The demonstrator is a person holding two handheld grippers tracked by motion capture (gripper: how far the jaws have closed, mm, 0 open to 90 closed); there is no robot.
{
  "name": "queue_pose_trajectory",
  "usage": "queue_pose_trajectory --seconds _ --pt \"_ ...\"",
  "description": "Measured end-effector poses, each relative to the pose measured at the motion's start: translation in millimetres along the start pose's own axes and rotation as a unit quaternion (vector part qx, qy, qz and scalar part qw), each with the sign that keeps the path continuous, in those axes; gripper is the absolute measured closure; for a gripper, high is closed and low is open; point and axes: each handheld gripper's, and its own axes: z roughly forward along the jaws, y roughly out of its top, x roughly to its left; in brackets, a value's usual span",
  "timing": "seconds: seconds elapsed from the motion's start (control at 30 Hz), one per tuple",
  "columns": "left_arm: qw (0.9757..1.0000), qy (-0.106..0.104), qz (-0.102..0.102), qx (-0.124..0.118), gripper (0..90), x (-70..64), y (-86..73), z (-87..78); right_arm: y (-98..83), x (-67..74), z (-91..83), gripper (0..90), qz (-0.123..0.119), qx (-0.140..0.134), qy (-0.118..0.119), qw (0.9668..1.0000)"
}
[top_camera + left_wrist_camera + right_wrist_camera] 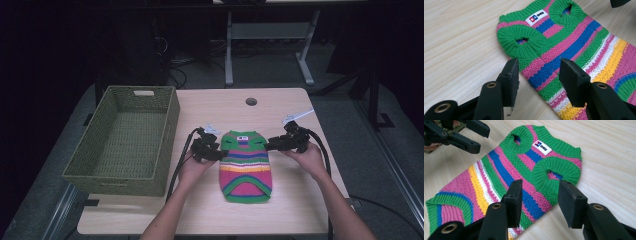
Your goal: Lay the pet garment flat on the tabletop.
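I see a pale wooden counter (280, 210) in a dark room, grey floor (350, 107) around it, a white-legged desk (270, 30) at twelve o'clock.

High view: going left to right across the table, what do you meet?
Basket → left gripper → striped knit sweater → right gripper.
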Motion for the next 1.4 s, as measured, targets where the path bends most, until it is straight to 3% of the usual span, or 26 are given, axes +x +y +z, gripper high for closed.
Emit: queue_pose_trajectory --seconds 0.3,0.6,1.4 --pt "1.0000 0.001 0.007 -0.005 42.6 -3.1 0.8 -9.5 -1.2 2.0 -12.3 44.7 0.003 -0.004 -0.014 0.9999" --pt "0.9998 -0.008 0.007 -0.018 34.0 -4.8 -0.1 -18.6 -2.4 5.9 -23.2 35.5 -0.009 -0.011 -0.006 0.9999" --pt "0.9993 -0.015 0.016 -0.029 28.0 -9.7 -10.0 -34.4 -15.6 15.2 -37.9 32.5 -0.030 -0.012 0.009 0.9994"
